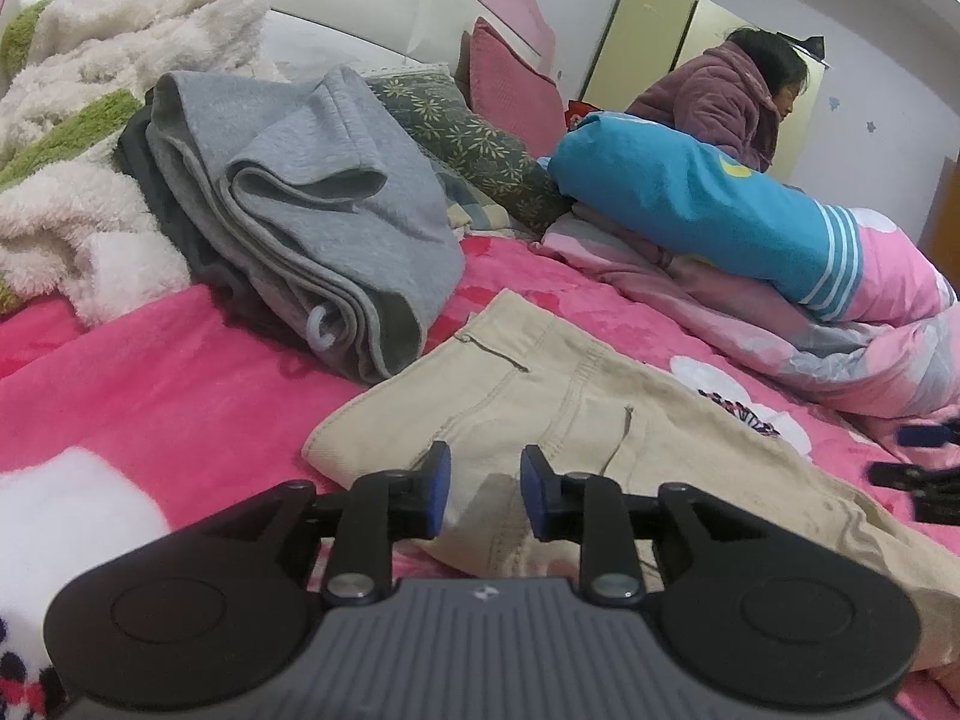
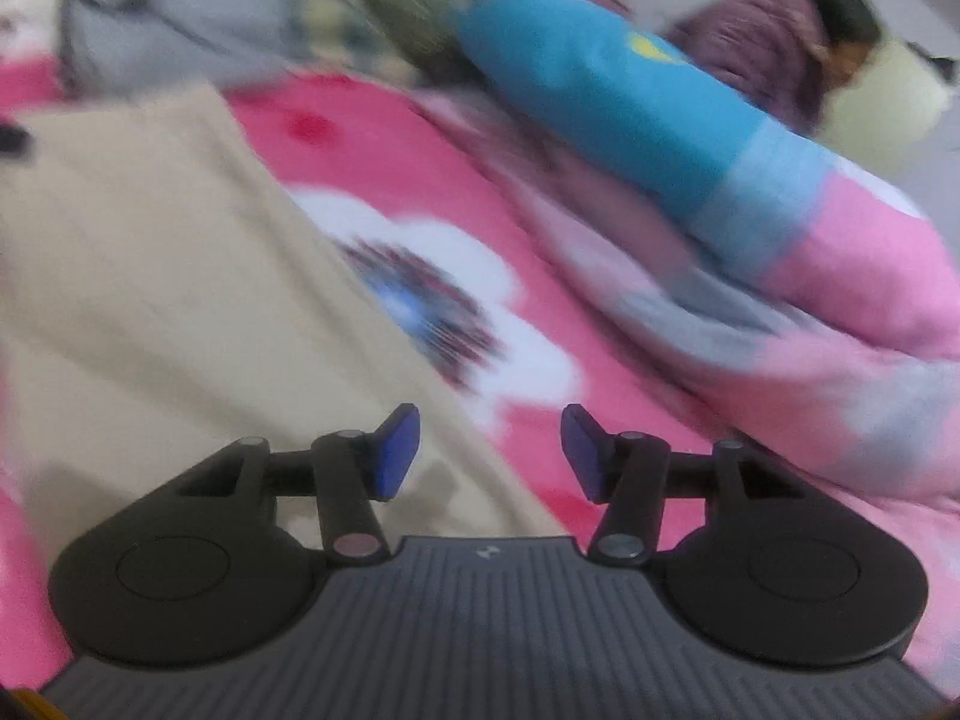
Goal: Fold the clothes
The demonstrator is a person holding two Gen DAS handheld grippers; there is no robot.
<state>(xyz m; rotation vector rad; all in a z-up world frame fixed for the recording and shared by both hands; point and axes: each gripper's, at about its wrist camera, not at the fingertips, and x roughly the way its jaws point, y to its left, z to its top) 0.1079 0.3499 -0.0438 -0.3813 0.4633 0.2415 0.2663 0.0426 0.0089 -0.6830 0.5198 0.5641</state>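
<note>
A bed covered by a bright pink fleece blanket (image 1: 180,372) with white flower shapes is filling both views. Along its far side a rolled quilt in blue, white stripes and pale pink (image 1: 750,228) is lying, and a person in a purple padded jacket (image 1: 726,102) is sitting behind it. At the far left a fluffy cream and green blanket (image 1: 90,120) is heaped beside a loosely folded stack of grey knit garments (image 1: 312,210), with a green patterned pillow (image 1: 474,138) and a pink cushion (image 1: 510,84) behind.

A pair of beige corduroy trousers (image 1: 540,396) is lying flat on the pink blanket in front of the grey stack. Its long axis is running diagonally, with the waistband pointing toward the grey stack and the legs stretching to the lower right.

The left gripper (image 1: 485,491) is hovering over the trousers' upper part, its blue pads narrowly apart with nothing pinched between them. The right gripper (image 2: 491,451), in a motion-blurred view, is standing moderately wide and empty, over the right edge of the trousers (image 2: 150,276) where they meet the pink blanket.
</note>
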